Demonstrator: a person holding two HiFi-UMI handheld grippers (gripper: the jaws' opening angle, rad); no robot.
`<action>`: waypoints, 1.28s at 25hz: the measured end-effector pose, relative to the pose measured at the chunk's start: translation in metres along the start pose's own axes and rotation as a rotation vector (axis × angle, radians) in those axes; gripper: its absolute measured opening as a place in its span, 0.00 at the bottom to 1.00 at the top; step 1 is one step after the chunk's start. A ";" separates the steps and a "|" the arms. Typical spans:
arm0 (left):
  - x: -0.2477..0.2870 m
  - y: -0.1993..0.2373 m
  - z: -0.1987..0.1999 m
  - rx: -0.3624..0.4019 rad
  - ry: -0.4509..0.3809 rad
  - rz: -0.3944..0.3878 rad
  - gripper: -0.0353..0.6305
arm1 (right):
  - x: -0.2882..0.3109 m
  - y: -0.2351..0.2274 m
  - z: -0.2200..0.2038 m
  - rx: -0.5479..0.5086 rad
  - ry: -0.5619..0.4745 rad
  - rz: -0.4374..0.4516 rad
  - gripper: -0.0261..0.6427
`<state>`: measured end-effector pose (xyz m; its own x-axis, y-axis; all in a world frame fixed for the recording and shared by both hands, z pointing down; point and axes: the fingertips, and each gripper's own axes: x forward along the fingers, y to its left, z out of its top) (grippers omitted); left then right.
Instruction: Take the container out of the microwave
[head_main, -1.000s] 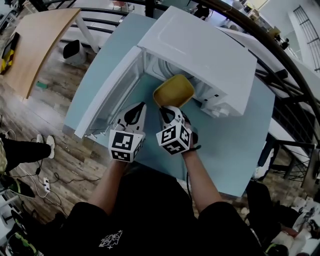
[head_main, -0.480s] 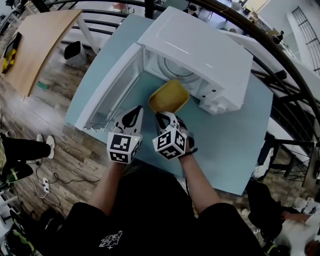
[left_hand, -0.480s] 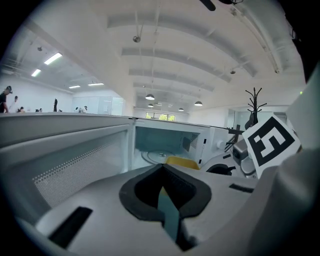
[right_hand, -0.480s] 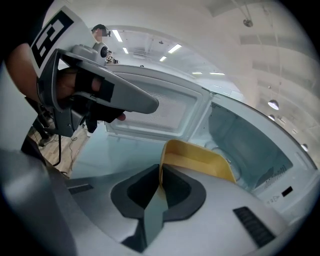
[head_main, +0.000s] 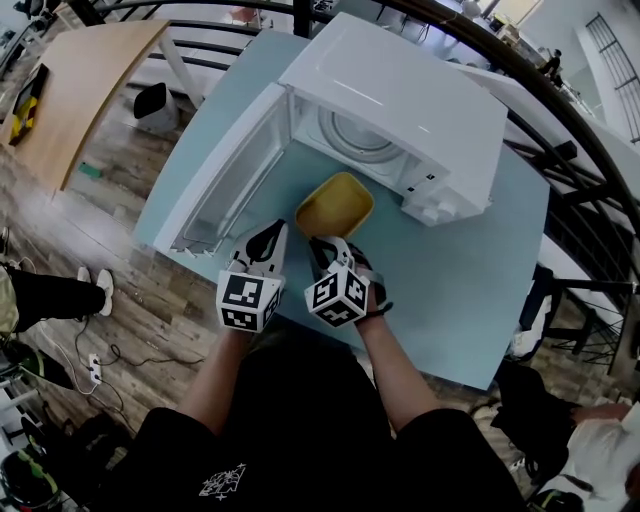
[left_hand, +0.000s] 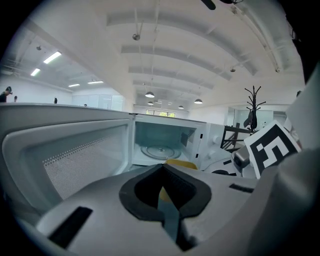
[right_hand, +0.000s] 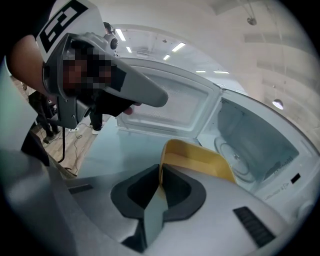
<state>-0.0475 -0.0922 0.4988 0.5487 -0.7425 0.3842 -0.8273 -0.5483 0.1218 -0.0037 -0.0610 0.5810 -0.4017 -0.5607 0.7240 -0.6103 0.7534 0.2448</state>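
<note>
Right tool (head_main: 322, 243) pinches the rim of the yellow container (head_main: 334, 205) before the open microwave (head_main: 400, 90) — left tool (head_main: 272, 232) closed, empty.

We saw a pale blue table (head_main: 470, 300) standing on a wood-plank floor (head_main: 110, 250). A white microwave (head_main: 400, 90) sat directly on it, toward the far side, with its door (head_main: 225, 175) swung wide open to the left, out along the table's left edge. A yellow container (head_main: 334, 203) was over the tabletop just in front of the open cavity — whether it rested on the surface we could not tell.
</note>
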 end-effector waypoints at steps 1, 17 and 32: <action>-0.001 0.000 -0.003 0.001 0.005 0.002 0.06 | 0.001 0.003 -0.002 0.001 0.000 0.003 0.08; -0.014 -0.002 -0.024 0.001 0.037 0.016 0.06 | 0.011 0.023 -0.017 -0.012 0.013 0.021 0.08; -0.017 0.001 -0.036 0.002 0.059 0.025 0.06 | 0.025 0.034 -0.028 -0.010 0.031 0.037 0.08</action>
<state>-0.0624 -0.0659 0.5253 0.5199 -0.7323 0.4399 -0.8404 -0.5308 0.1097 -0.0154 -0.0395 0.6257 -0.4023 -0.5212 0.7527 -0.5881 0.7772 0.2238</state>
